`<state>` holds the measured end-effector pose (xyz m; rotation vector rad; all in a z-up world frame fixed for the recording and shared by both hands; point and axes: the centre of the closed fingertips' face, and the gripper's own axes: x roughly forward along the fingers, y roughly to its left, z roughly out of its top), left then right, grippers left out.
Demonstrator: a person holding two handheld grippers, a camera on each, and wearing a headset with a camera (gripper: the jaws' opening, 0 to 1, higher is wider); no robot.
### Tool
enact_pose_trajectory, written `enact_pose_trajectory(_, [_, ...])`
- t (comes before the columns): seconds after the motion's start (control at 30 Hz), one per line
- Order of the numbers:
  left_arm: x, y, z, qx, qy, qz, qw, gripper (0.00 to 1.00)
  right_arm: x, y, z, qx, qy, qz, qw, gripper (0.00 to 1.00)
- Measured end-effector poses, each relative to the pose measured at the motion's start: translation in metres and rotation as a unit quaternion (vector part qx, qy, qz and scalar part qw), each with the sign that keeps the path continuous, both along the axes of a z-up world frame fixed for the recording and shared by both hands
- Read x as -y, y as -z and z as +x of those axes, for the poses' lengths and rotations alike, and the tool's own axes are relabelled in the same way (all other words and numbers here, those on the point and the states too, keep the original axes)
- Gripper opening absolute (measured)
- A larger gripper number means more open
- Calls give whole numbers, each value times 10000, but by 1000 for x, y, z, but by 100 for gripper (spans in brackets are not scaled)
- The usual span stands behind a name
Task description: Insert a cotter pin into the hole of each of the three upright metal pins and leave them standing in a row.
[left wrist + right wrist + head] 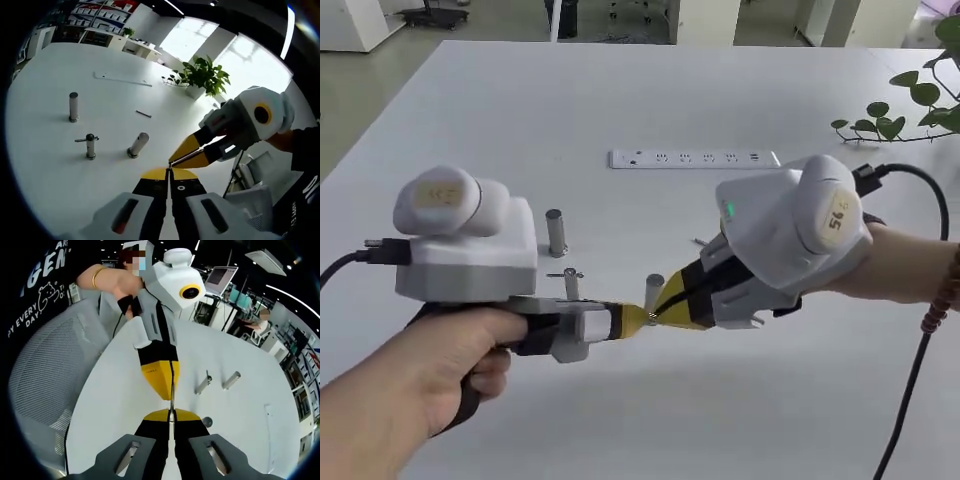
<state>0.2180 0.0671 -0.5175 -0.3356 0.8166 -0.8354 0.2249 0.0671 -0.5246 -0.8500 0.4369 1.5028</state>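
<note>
Three upright metal pins stand on the white table (520, 90): a bare one (556, 232), one with a cotter pin through its hole (571, 283), and one (655, 288) just behind the gripper tips. In the left gripper view they are the bare pin (73, 106), the pinned one (90, 146) and the third (138, 145). My left gripper (642, 318) and right gripper (658, 318) meet tip to tip above the table. A thin cotter pin (186, 157) runs between them, and both grippers look shut on it. In the right gripper view the cotter pin (171, 402) spans my right gripper (171, 416) and the left one's yellow fingertips (159, 380).
A loose cotter pin (143, 114) lies on the table beyond the metal pins. A white power strip (695, 158) lies farther back. A potted plant (920, 105) trails over the table's far right corner. A mesh chair (50, 370) stands by the near table edge.
</note>
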Motion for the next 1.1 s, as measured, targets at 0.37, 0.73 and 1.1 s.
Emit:
enact_pose_trajectory(0.37, [2,-2,-1,-64,-41,-167,9998,0,-1,0,1,33,-5,-16,10000,0])
enact_pose_trajectory(0.73, [1,-3,2,-153,-184,-262,9994,4,0,-1,-1,66,-42,-46,10000,0])
enact_pose_trajectory(1.1, [1,-4,2,-172,-189,-319,9992,2,-1,0,-1,85,-32,-47,9999,0])
